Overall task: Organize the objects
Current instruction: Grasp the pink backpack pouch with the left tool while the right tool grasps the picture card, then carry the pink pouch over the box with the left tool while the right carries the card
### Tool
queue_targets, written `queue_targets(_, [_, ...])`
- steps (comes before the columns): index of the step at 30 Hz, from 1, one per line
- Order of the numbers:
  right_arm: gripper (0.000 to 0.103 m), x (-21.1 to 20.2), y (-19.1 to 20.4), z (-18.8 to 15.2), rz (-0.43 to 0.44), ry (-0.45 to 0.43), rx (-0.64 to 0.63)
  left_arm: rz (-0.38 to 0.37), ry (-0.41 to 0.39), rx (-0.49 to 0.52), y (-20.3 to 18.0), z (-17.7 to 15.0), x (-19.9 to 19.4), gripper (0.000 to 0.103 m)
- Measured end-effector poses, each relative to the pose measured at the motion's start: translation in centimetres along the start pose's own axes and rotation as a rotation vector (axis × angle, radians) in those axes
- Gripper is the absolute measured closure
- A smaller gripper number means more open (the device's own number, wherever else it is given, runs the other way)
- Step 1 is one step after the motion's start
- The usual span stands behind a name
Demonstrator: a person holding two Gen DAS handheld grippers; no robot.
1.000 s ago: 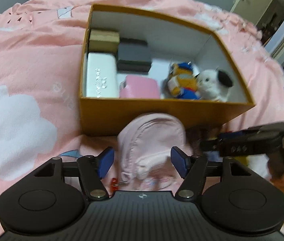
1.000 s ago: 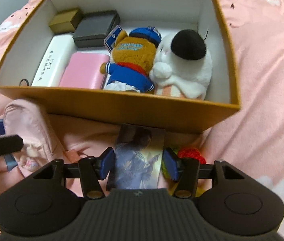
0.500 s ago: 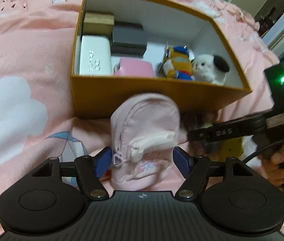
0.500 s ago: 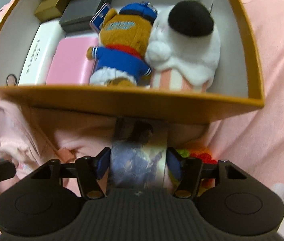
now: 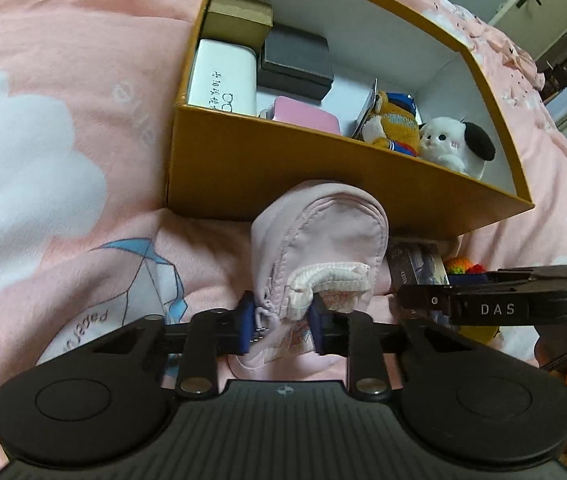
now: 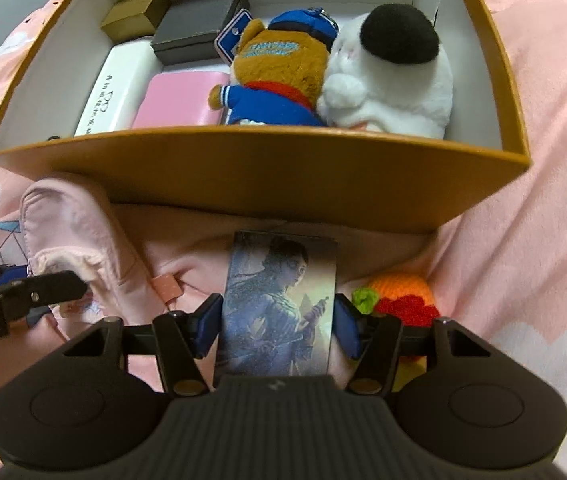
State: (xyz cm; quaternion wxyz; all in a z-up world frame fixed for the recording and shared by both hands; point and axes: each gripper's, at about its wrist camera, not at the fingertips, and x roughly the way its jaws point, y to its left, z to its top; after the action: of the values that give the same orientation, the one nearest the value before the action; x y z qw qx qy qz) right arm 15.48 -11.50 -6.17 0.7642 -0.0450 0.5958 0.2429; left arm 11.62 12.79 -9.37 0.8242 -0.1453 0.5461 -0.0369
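A small pink pouch (image 5: 319, 232) shaped like a backpack lies on the pink bedspread against the near wall of the orange box (image 5: 283, 168). My left gripper (image 5: 283, 322) is closing, and its blue pads press the pouch's lower end. In the right wrist view the pouch (image 6: 71, 232) lies at the left. My right gripper (image 6: 277, 324) is shut on a flat picture box (image 6: 279, 288) with a printed figure, gripped by its long edges just in front of the orange box (image 6: 263, 168).
The orange box holds a brown plush bear (image 6: 279, 64), a white plush (image 6: 395, 80), a pink case (image 6: 179, 100), a white case (image 6: 119, 84), a grey box (image 6: 199, 28) and a gold box (image 6: 135, 16). A crocheted orange-and-red toy (image 6: 403, 292) lies right of my right gripper.
My left gripper's jaws have gone from wide apart to pinching the pouch's lower end, and it has rolled a little. The right gripper keeps the picture box between its pads.
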Motion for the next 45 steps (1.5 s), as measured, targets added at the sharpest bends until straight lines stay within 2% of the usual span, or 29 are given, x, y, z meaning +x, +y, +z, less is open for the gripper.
queue_targets(4, [0.043, -1.2, 0.2, -0.8, 0.020, -0.032, -0.011, -0.001, -0.035, 0.025, -0.8, -0.7, -1.5, 0.080])
queue_targets(9, [0.043, -3.4, 0.9, -1.3, 0.049, -0.075, -0.030, -0.042, -0.084, 0.052, -1.8, -1.2, -4.1, 0.081])
queue_targets(16, [0.043, -9.0, 1.2, -1.9, 0.133, -0.176, -0.031, -0.100, -0.150, 0.074, -2.3, -0.7, -7.7, 0.081])
queue_targets(24, [0.043, -13.9, 2.0, 1.4, 0.212, -0.318, -0.059, -0.129, -0.229, 0.067, -1.8, 2.5, -11.6, 0.081])
queue_targets(27, [0.043, -13.6, 2.8, 4.0, 0.220, -0.357, -0.059, -0.115, -0.268, 0.052, -1.3, 4.5, -12.6, 0.081])
queue_targets(30, [0.043, -12.4, 3.3, 6.3, 0.235, -0.353, -0.030, -0.097, -0.290, 0.047, -1.0, 6.6, -12.9, 0.081])
queue_targets(36, [0.043, -7.7, 3.8, 9.4, 0.234, -0.276, 0.038, -0.049, -0.270, 0.031, 0.1, 9.9, -11.0, 0.081])
queue_targets(40, [0.043, -4.8, 4.2, 10.5, 0.219, -0.215, 0.051, -0.012, -0.256, 0.039, 0.4, 10.6, -9.6, 0.081])
queue_targets(45, [0.043, -2.3, 4.2, 11.4, 0.210, -0.168, 0.055, -0.015, -0.233, 0.043, 0.9, 11.7, -8.2, 0.081])
